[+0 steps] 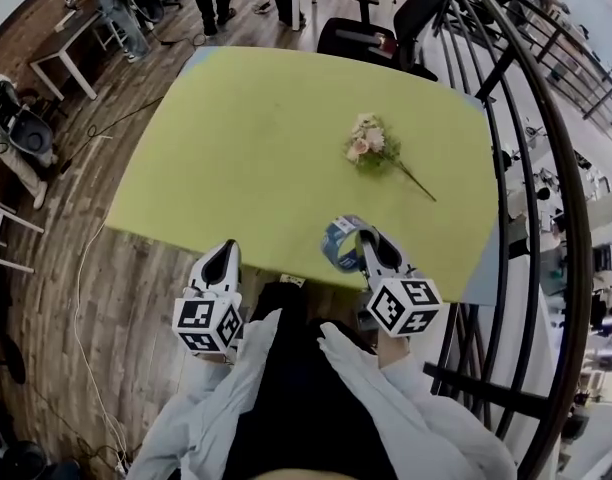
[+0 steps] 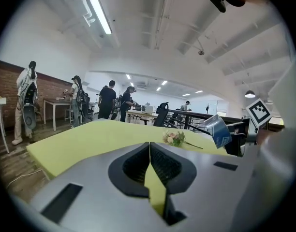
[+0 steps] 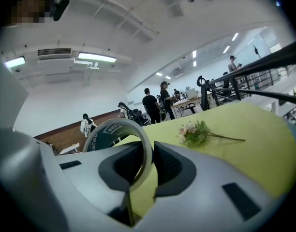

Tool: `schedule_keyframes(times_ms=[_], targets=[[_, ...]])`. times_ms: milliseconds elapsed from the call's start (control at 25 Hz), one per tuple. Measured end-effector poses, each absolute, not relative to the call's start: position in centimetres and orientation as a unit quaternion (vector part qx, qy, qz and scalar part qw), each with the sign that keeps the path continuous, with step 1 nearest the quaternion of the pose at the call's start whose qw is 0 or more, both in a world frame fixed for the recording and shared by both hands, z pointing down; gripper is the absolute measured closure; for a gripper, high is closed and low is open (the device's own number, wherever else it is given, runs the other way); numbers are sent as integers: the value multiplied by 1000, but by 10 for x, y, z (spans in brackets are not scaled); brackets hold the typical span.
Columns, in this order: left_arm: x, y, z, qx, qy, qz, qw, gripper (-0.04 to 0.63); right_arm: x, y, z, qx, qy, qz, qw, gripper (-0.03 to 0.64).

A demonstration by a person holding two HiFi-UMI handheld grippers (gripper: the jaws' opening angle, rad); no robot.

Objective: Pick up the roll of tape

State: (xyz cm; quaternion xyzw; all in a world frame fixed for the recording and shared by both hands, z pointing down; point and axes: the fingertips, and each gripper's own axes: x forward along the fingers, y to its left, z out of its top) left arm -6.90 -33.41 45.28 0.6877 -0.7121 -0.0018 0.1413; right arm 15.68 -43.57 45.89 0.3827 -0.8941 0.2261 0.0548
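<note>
The green tabletop (image 1: 246,148) fills the middle of the head view, and both grippers sit at its near edge, the one closest to the person. The left gripper (image 1: 226,248) hovers toward the near left corner. Its jaws are pressed together at the tips with nothing between them, so it is clenched and empty. The right gripper (image 1: 366,240) is further along the same edge, toward the near right corner, and points out across the tabletop. A flower sprig (image 1: 371,146) lies flat further in, near the far right part of the surface and well apart from both grippers. Its stem trails toward the right edge.

The roll of tape (image 1: 341,243) is in the right gripper. The jaws pinch one wall of the ring, one jaw reaching through the hole and the other outside. The roll stands on edge just ahead of the fingertips, leaning to that gripper's left. From the left gripper view it appears clear of the surface, over the near edge.

Judging by this, the pick-up is all but made. What follows depends only on the right gripper holding its clamp on the thin wall, since the roll hangs off to one side of the pinch.
</note>
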Motion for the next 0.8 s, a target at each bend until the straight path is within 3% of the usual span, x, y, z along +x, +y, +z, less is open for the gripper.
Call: schedule_keyframes(times_ms=[800], targets=[[-33, -328, 458, 702, -699, 3, 134, 578, 181, -420, 464, 388, -893, 223, 54, 545]])
